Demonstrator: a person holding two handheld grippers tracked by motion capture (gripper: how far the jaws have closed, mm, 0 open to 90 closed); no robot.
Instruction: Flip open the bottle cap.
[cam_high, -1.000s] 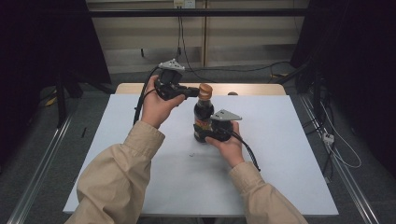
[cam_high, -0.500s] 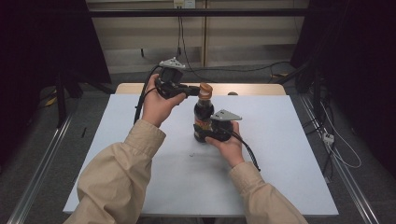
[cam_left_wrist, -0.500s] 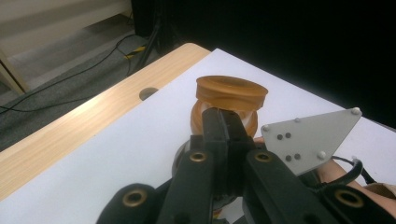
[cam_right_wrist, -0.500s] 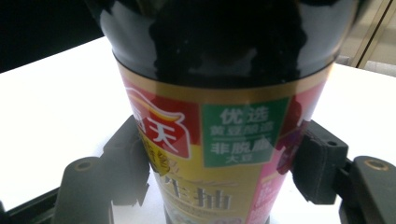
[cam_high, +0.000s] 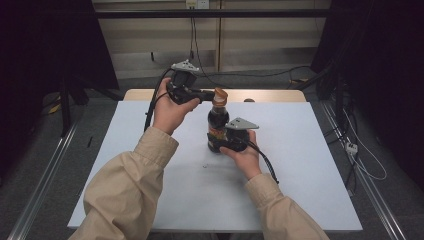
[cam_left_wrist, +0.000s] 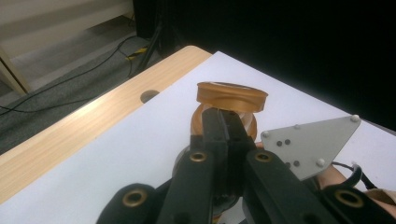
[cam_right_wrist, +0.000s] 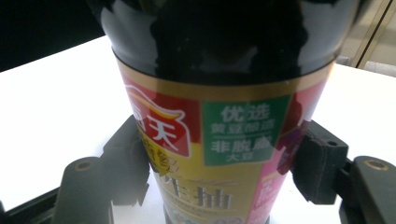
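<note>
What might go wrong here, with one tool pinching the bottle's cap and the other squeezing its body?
The left gripper has its jaws shut thinly just under the brown cap, so they might slip off if twisted. The right gripper clamps the bottle low on its glossy label; the bottle might turn in that grip or tip. If the cap comes loose, dark sauce could spill onto the white table.

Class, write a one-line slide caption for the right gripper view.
Right gripper clamps a dark sauce bottle at its label on the white table.
</note>
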